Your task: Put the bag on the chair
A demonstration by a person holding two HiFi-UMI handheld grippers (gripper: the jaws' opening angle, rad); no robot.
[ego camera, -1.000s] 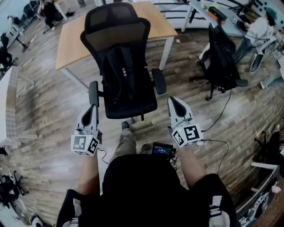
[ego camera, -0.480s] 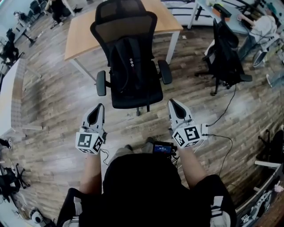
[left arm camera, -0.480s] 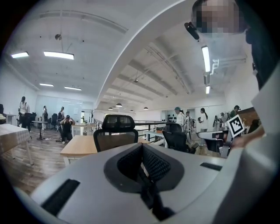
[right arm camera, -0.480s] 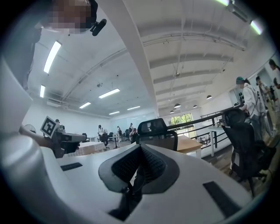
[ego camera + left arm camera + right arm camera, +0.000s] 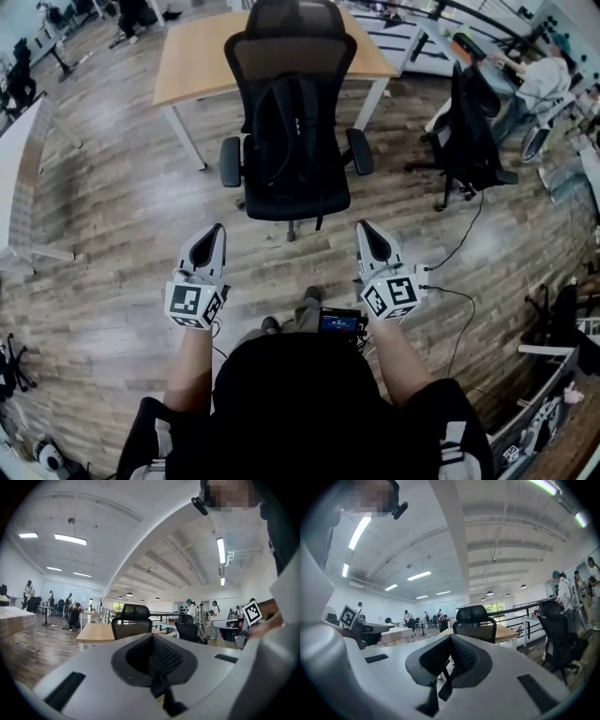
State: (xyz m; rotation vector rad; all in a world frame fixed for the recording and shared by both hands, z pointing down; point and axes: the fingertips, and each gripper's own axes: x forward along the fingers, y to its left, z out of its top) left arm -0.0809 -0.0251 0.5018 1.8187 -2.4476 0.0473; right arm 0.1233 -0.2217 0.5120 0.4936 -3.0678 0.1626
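Note:
A black backpack (image 5: 291, 127) leans upright against the backrest of a black office chair (image 5: 292, 197), resting on its seat, in the head view. My left gripper (image 5: 215, 231) hovers over the floor short of the chair's left side, jaws shut and empty. My right gripper (image 5: 364, 228) hangs level with it off the chair's right side, also shut and empty. In the left gripper view (image 5: 151, 667) only the chair's headrest (image 5: 136, 612) shows above the closed jaws. The right gripper view (image 5: 449, 660) shows that headrest (image 5: 474, 614) too.
A wooden desk (image 5: 197, 61) stands right behind the chair. A second black chair (image 5: 472, 131) loaded with dark things stands to the right, with a cable (image 5: 464, 239) trailing across the plank floor. A white table edge (image 5: 19, 159) sits at the left. People stand in the distance.
The chair with the backpack now lies farther from both grippers and higher in the head view; I have backed away. Both grippers stayed shut and empty.

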